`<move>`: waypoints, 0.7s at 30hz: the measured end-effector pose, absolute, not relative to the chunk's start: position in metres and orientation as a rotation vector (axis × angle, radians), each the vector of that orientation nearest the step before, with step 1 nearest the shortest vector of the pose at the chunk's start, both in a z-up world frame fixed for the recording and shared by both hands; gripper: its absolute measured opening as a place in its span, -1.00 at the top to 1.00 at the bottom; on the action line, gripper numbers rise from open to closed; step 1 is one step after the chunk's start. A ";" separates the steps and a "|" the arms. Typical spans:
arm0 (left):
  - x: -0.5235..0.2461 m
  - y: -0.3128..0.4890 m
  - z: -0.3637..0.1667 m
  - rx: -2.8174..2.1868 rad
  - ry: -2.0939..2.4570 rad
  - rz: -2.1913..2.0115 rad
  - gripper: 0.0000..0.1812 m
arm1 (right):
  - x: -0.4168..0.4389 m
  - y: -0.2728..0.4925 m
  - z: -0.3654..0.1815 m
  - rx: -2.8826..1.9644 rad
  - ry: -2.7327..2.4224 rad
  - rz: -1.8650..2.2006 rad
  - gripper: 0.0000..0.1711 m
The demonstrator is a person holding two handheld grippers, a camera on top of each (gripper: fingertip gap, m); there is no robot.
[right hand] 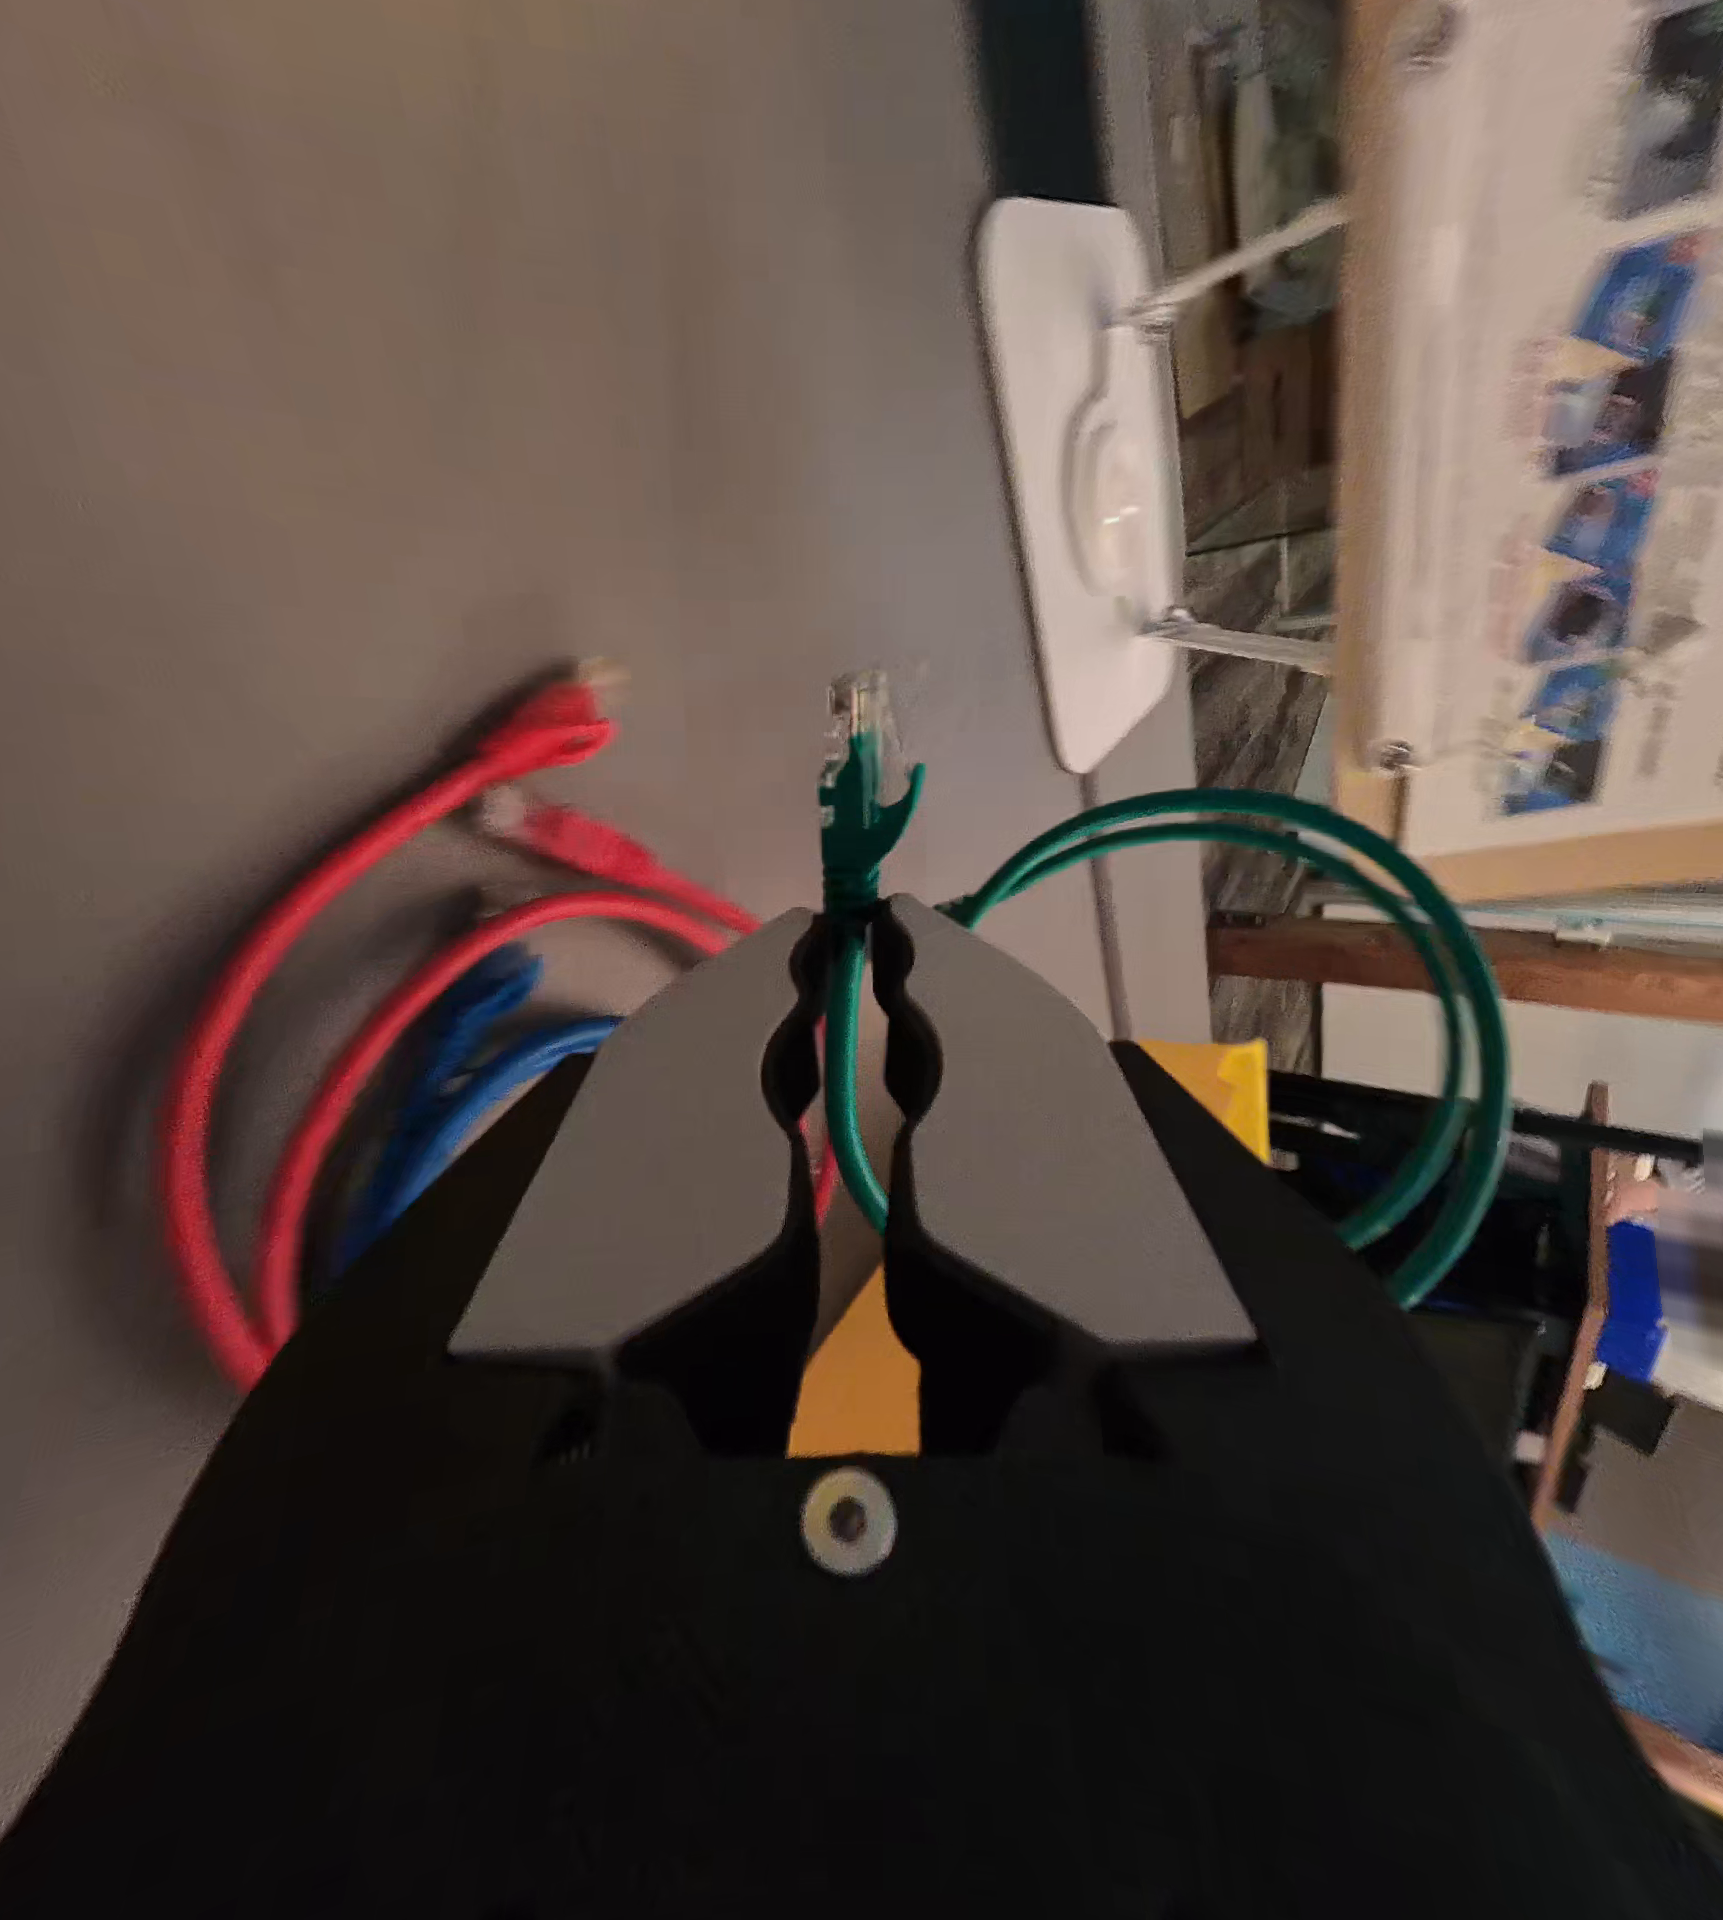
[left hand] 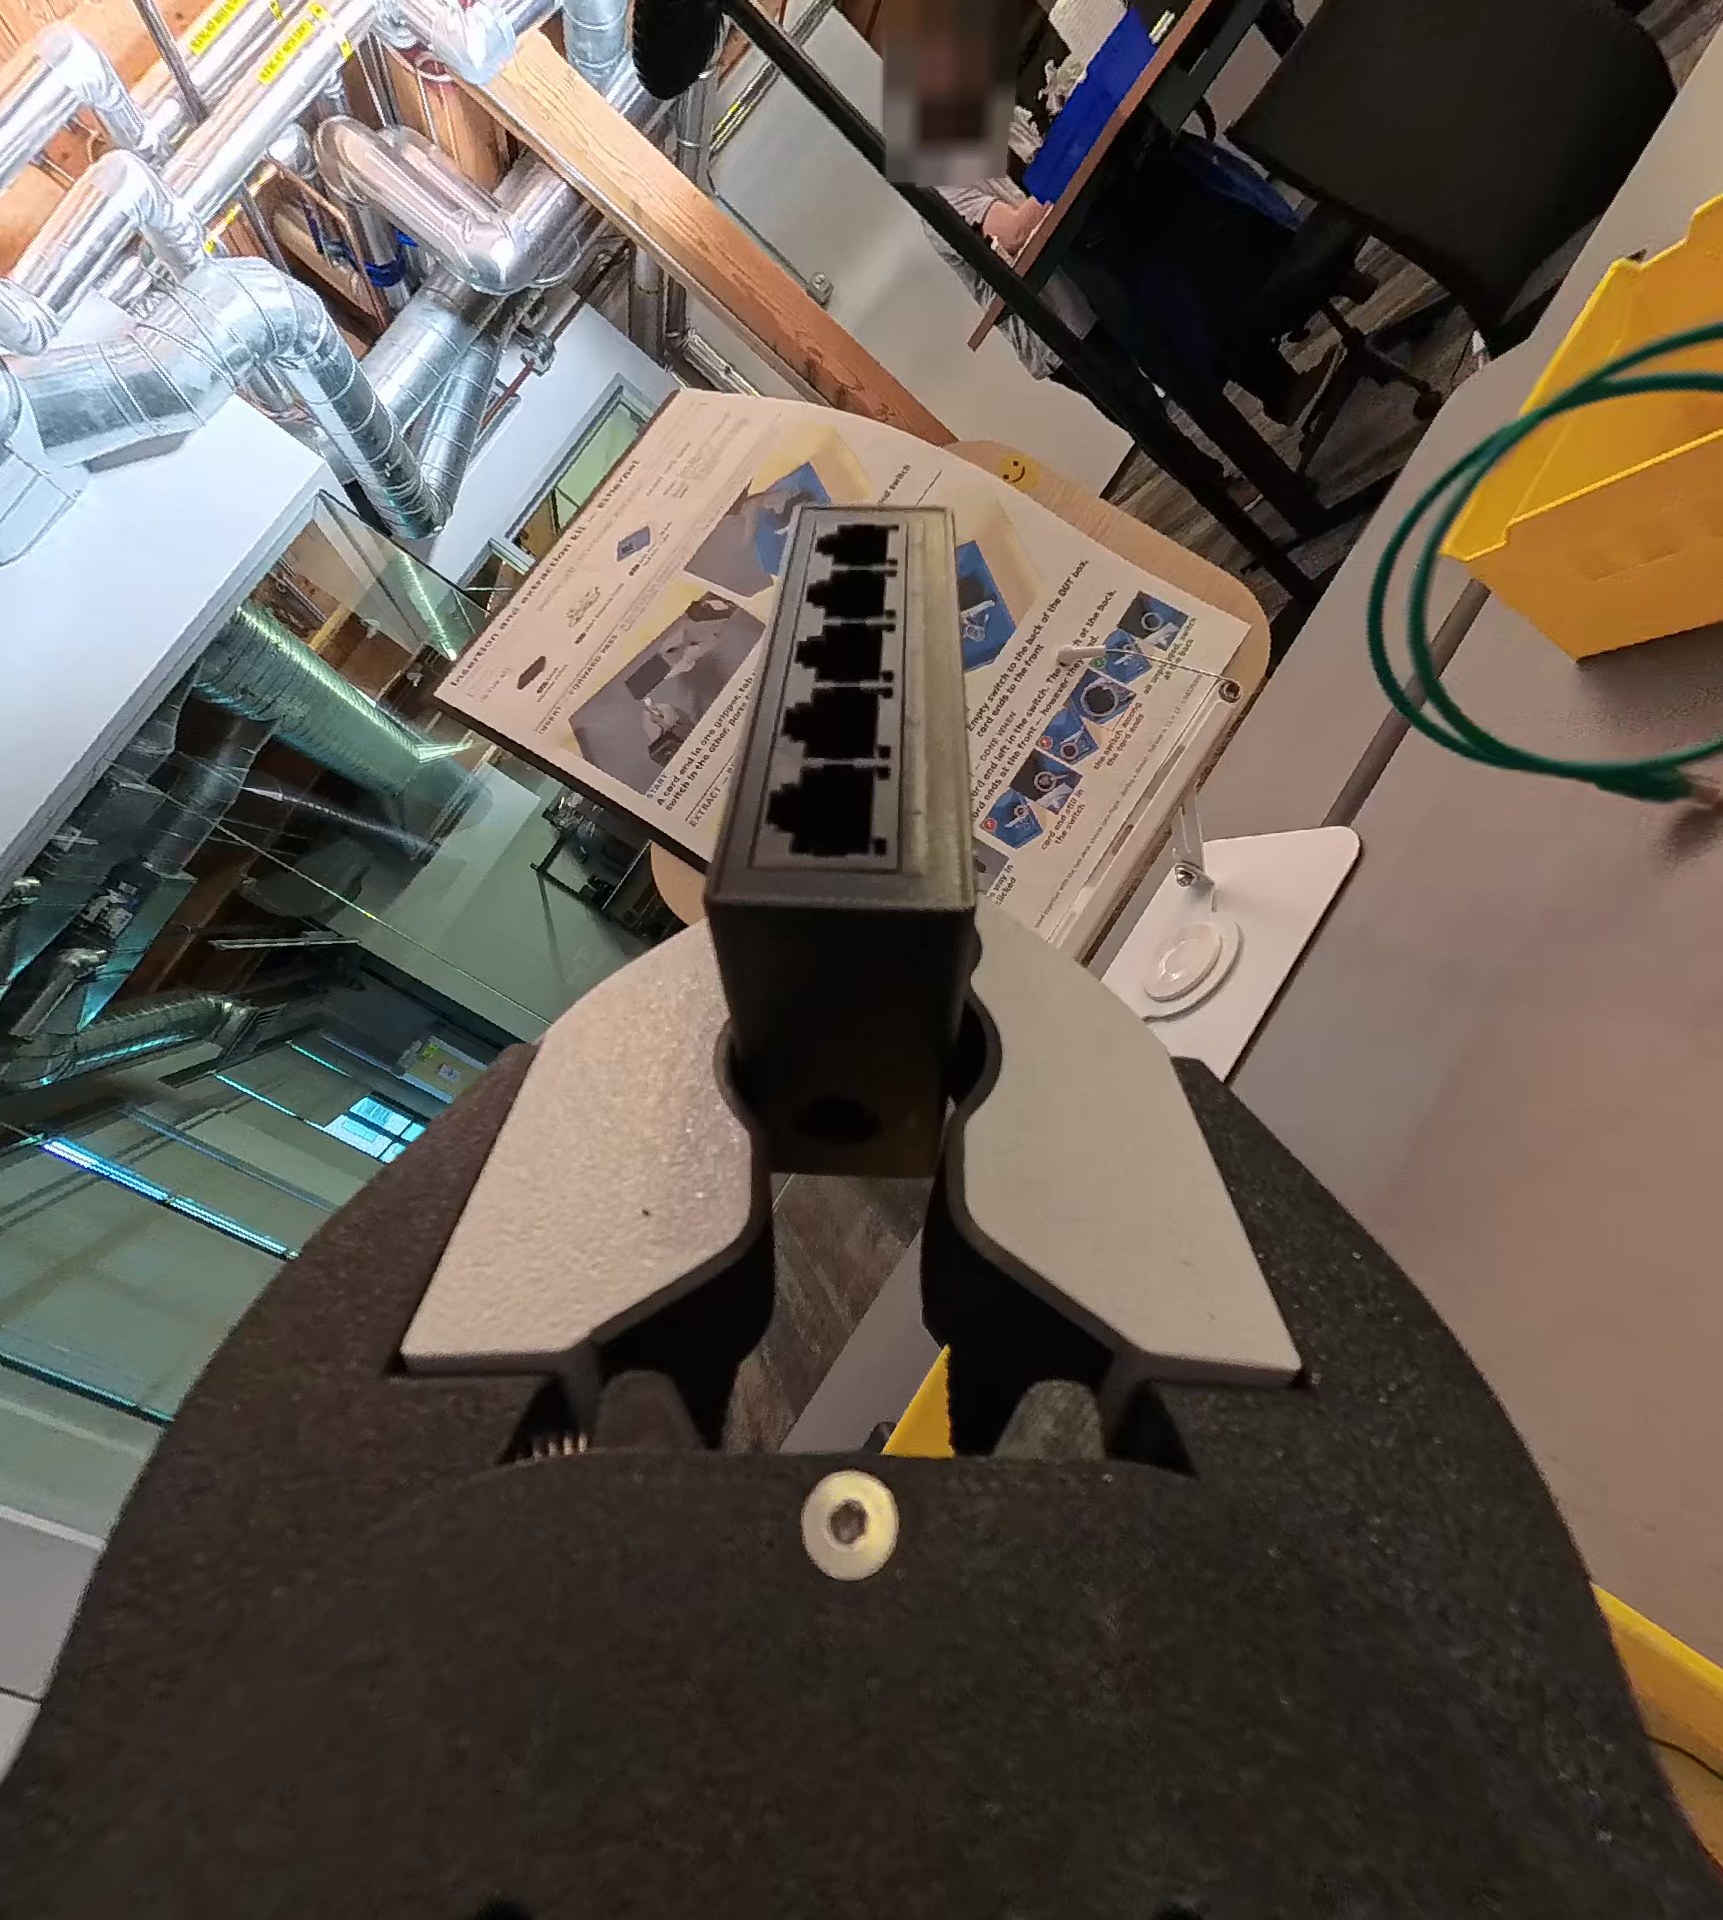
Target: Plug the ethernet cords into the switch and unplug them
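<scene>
A grey tabletop [right hand: 317, 416] bears coiled red cords [right hand: 213, 1091] and blue cords [right hand: 483, 1049]. The left gripper [left hand: 844, 1049] clamps a black five-port plastic switch [left hand: 841, 748] aloft; the right gripper [right hand: 852, 920] pinches a looped green ethernet cord [right hand: 1459, 1039] behind its clear plug [right hand: 859, 712].

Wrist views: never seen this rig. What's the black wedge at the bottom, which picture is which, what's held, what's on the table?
There is no robot arm. A person holds a two-finger claw in each hand, and each claw carries a camera looking along its fingers. The black wedge is the claw's own body.

In the left wrist view, the left claw is shut on a black switch, whose five ports are all empty.

In the right wrist view, the right claw pinches a green cord just behind its clear plug.

A red cord and a blue cord lie on the grey table. A yellow bin and an instruction sheet are nearby.
</scene>
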State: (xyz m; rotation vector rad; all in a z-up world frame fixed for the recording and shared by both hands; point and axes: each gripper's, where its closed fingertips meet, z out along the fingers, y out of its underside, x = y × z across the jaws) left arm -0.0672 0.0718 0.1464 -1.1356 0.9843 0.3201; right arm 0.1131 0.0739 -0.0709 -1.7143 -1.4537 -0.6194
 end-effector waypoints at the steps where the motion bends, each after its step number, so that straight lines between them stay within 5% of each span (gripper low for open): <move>1: -0.068 0.072 0.147 -1.135 0.982 0.318 0.68 | 0.110 0.065 -0.085 -1.698 -1.495 -0.638 0.90; 11: -0.066 0.074 0.145 -1.141 0.988 0.327 0.68 | 0.075 -0.003 -0.140 -1.674 -1.661 -0.563 0.89; 21: -0.064 0.076 0.142 -1.150 0.998 0.331 0.68 | 0.047 -0.014 -0.139 -2.011 -1.479 0.311 0.62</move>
